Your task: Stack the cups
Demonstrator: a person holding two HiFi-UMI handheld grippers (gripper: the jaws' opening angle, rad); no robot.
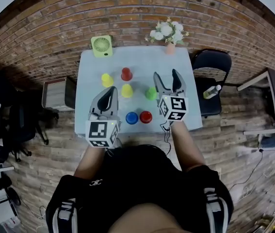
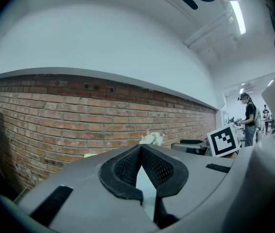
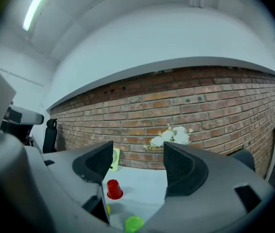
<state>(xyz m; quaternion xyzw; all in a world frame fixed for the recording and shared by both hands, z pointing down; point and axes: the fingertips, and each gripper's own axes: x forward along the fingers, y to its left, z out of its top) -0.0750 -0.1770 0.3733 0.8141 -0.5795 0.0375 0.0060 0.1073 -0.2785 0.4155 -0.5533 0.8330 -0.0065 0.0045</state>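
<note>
Six upturned cups stand on the white table (image 1: 93, 67): a yellow cup (image 1: 107, 79), a red cup (image 1: 126, 74), a second yellow cup (image 1: 127, 90), a green cup (image 1: 151, 93), a blue cup (image 1: 132, 117) and a second red cup (image 1: 146, 116). My left gripper (image 1: 112, 92) hovers over the table's front left, shut with nothing in it (image 2: 140, 149). My right gripper (image 1: 166, 76) is open and empty above the green cup. Between its jaws (image 3: 137, 161) I see the far red cup (image 3: 113, 189) and, lower, the green cup (image 3: 134, 223).
A green desk fan (image 1: 102, 46) and a vase of white flowers (image 1: 168, 33) stand at the table's far edge against the brick wall. A black chair (image 1: 211, 81) with a bottle on it is to the right, a small cabinet (image 1: 58, 93) to the left.
</note>
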